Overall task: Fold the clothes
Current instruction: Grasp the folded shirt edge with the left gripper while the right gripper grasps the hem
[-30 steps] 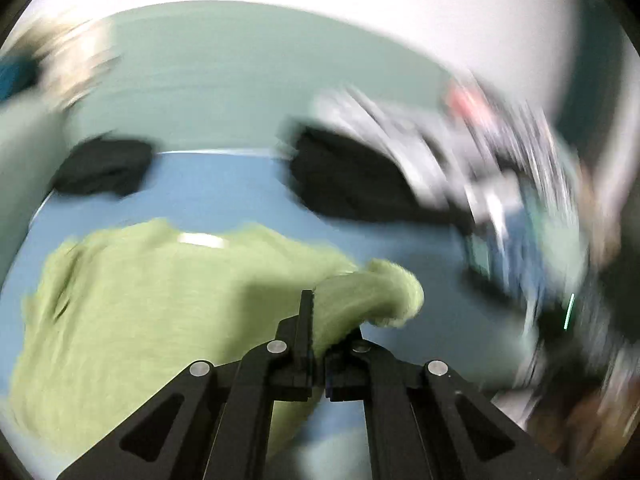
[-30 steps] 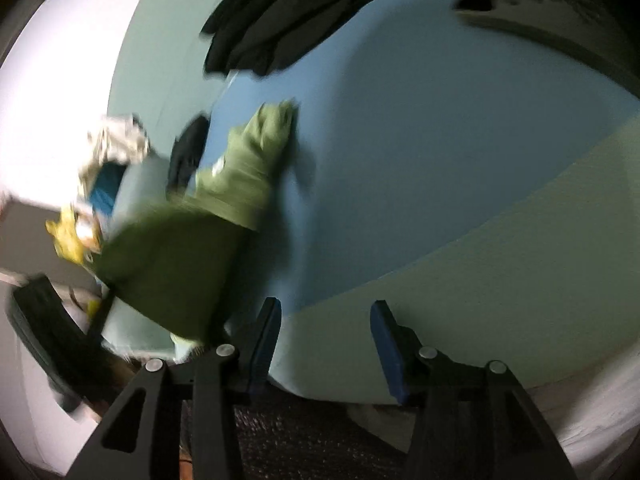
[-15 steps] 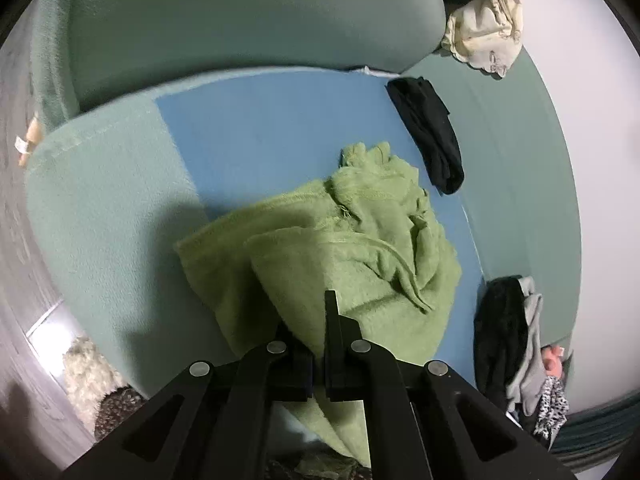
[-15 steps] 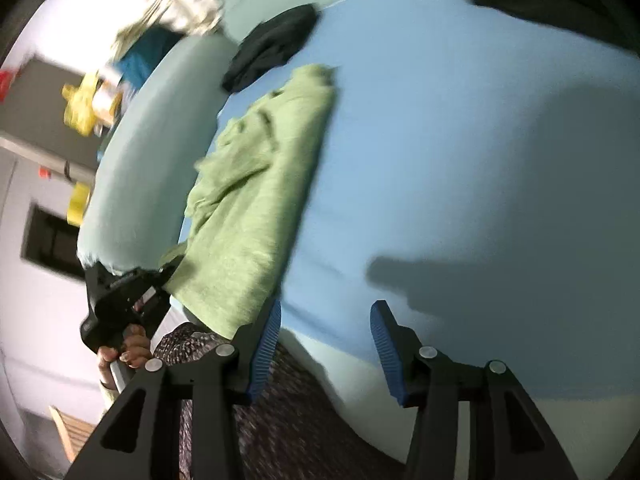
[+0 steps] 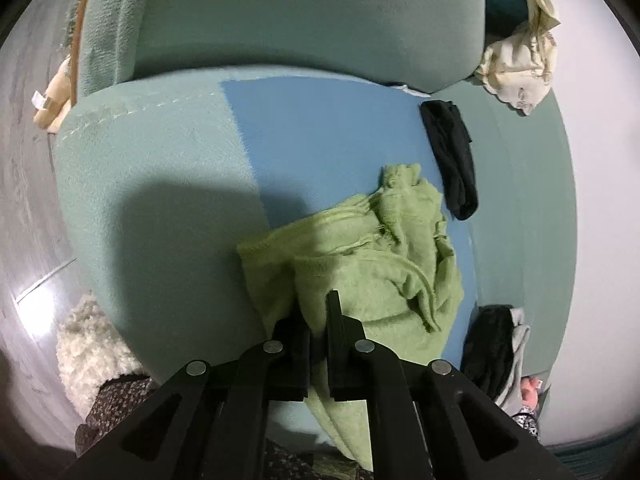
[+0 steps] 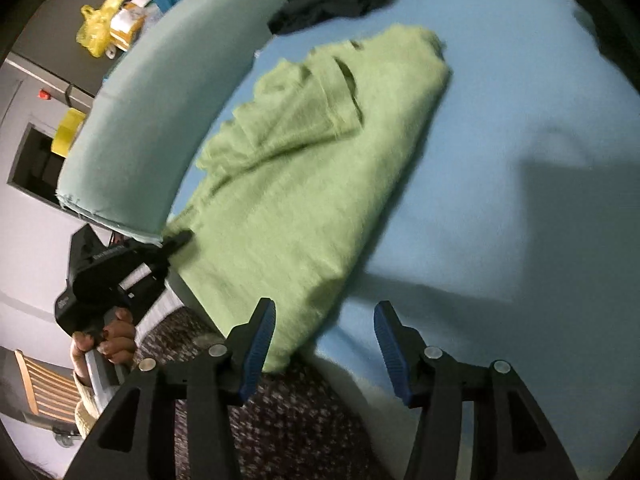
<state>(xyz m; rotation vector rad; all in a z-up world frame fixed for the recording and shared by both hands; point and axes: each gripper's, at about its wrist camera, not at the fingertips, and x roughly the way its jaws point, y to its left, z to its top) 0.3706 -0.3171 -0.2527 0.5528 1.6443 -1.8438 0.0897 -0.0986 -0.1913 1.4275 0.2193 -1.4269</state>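
A light green knitted garment lies bunched and doubled over on the blue sheet, its near edge hanging over the front of the seat. My left gripper is at that near edge with a fold of the cloth pinched between its fingers, and its jaws are just starting to open. The right wrist view shows the garment as a long slab, with the left gripper at its left corner. My right gripper hovers over the garment's near corner. Its jaws are opening wider and nothing is between them.
A black garment lies beyond the green one. Cream cloth is heaped at the back right and a dark and grey pile sits at the right. A teal armrest borders the sheet. A hand holds the left gripper.
The left gripper has swung down and rolled, laying the green garment folded over on the sheet. The right gripper has swept across to the garment's near corner and its jaws stand slightly wider.
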